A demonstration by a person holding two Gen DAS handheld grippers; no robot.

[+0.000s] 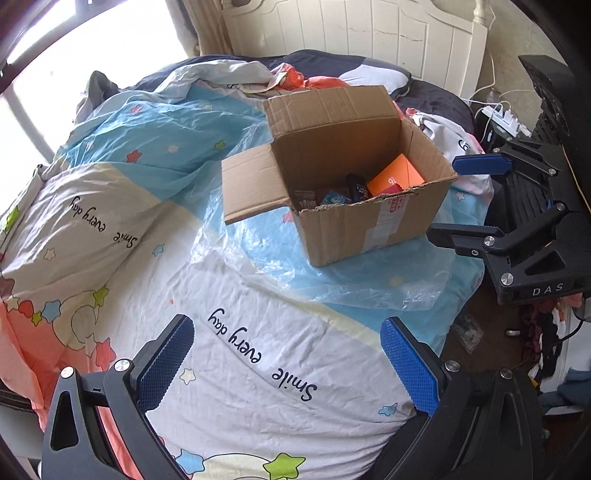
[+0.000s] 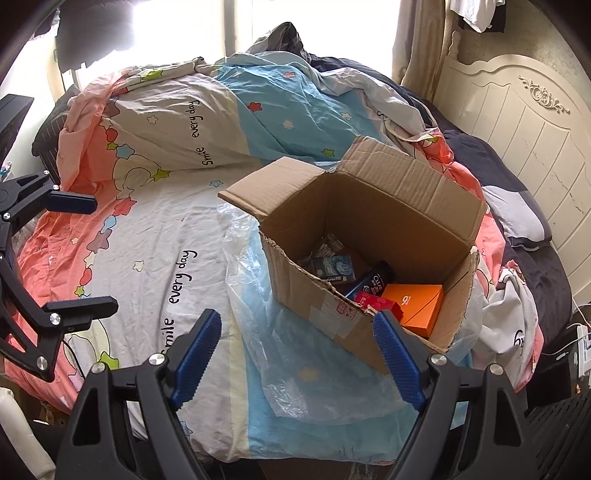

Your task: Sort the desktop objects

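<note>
An open cardboard box (image 1: pixel 369 229) (image 2: pixel 325 317) stands on the bed on a clear plastic sheet (image 1: pixel 258 254) (image 2: pixel 295 369). Inside lie an orange box (image 1: pixel 397 177) (image 2: pixel 417 302), a dark bottle (image 2: pixel 373 282), a red box (image 2: pixel 376 302) and a blue patterned pack (image 2: pixel 332 267). My left gripper (image 1: pixel 288 354) is open and empty over the quilt in front of the box; it also shows in the right wrist view (image 2: pixel 92 254). My right gripper (image 2: pixel 295 343) is open and empty just before the box's near wall; it also shows in the left wrist view (image 1: pixel 461 199).
A star-patterned quilt (image 1: pixel 221 369) (image 2: pixel 147 229) covers the bed. A white headboard (image 1: pixel 351 29) (image 2: pixel 517 129) and dark pillows (image 2: pixel 509 184) lie behind the box. A power strip with cables (image 1: pixel 506 114) sits right of the bed. Clothes litter the floor (image 1: pixel 546 332).
</note>
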